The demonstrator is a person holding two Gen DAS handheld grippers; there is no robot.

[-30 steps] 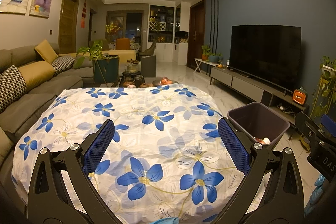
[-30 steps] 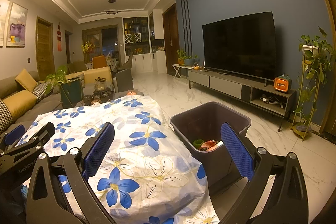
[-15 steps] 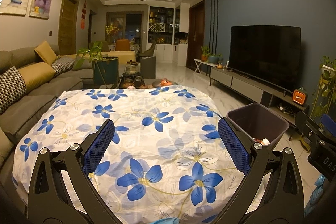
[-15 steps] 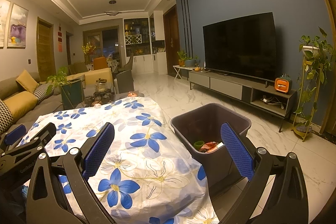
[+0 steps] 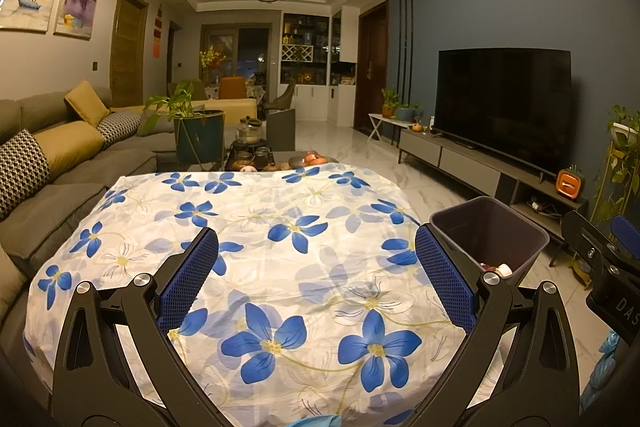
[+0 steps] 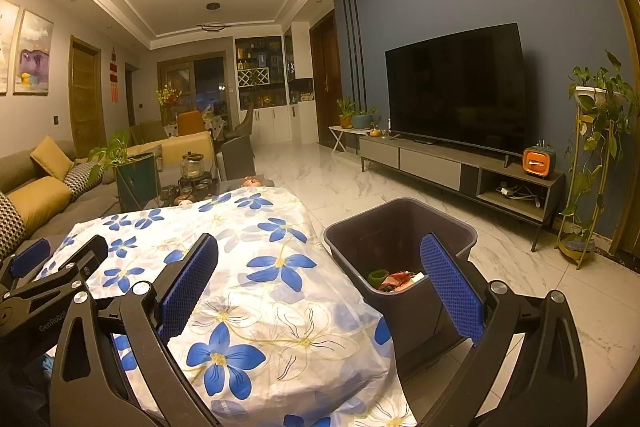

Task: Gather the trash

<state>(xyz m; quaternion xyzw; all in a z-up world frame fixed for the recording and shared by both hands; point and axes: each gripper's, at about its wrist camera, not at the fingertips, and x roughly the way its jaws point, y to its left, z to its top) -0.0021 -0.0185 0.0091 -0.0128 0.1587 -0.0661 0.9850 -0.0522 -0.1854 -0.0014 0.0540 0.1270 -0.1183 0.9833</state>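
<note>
Left tool (image 5: 316, 263): wide open, empty, over bench with blue-flowered white cloth (image 5: 248, 227). Right tool (image 6: 319, 269): wide open, empty. Dark plastic bin (image 6: 400, 227) beside bench's right edge, holding scraps (image 6: 394, 279); marble floor (image 6: 400, 183) beyond open.

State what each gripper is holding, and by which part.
Nothing is held. The left gripper and the right gripper both stand open and empty above the flowered cloth.

- Left wrist view looks forward, low and near over the flowered cloth (image 5: 280, 247), bin (image 5: 490, 239) at right.
- Right wrist view sits further right (bin (image 6: 400, 251) nearer); both share cloth, bin, television (image 6: 456, 87).
</note>
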